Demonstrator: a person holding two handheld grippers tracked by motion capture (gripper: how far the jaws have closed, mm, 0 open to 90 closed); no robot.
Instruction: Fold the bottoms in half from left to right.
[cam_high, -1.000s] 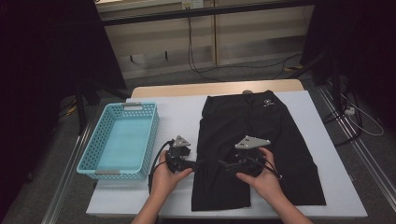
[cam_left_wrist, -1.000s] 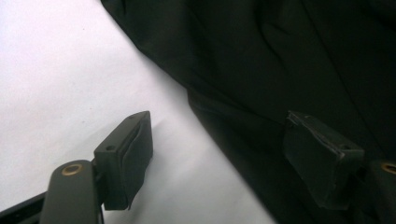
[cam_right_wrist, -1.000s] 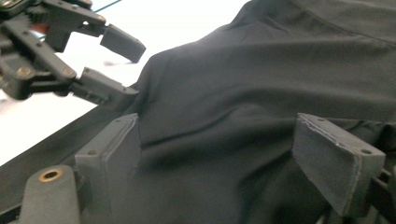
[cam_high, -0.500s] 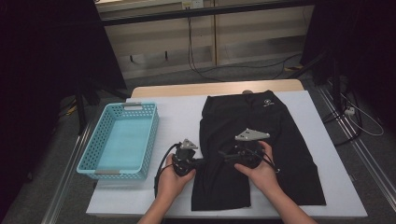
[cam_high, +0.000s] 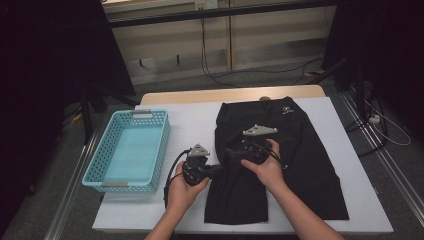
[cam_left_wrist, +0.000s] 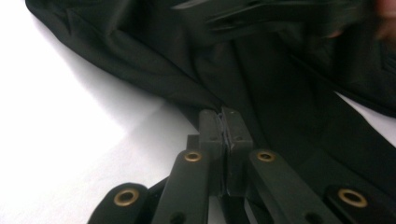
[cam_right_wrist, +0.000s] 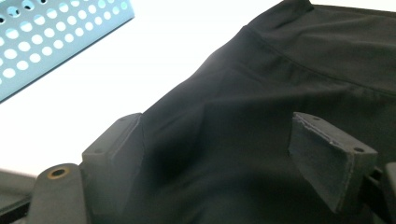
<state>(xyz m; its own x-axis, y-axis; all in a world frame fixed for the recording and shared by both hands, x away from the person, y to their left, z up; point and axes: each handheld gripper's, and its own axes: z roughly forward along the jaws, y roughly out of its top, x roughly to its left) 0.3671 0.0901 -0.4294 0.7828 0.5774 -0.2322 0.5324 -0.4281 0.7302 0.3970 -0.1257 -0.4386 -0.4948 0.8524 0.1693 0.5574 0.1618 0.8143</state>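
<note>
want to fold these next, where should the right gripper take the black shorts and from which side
Probably the left side edge of the black shorts, further up toward the waistband, coming in from the basket side. That edge lies flat on the white table and is thin enough to pinch. The left gripper is shut on the same edge lower down, while the right gripper hovers open over the cloth.

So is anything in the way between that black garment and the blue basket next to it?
Nothing visible. Bare white table lies between the black garment and the blue basket, whose inside looks empty. The left hand-held gripper is shut on the garment's edge.
</note>
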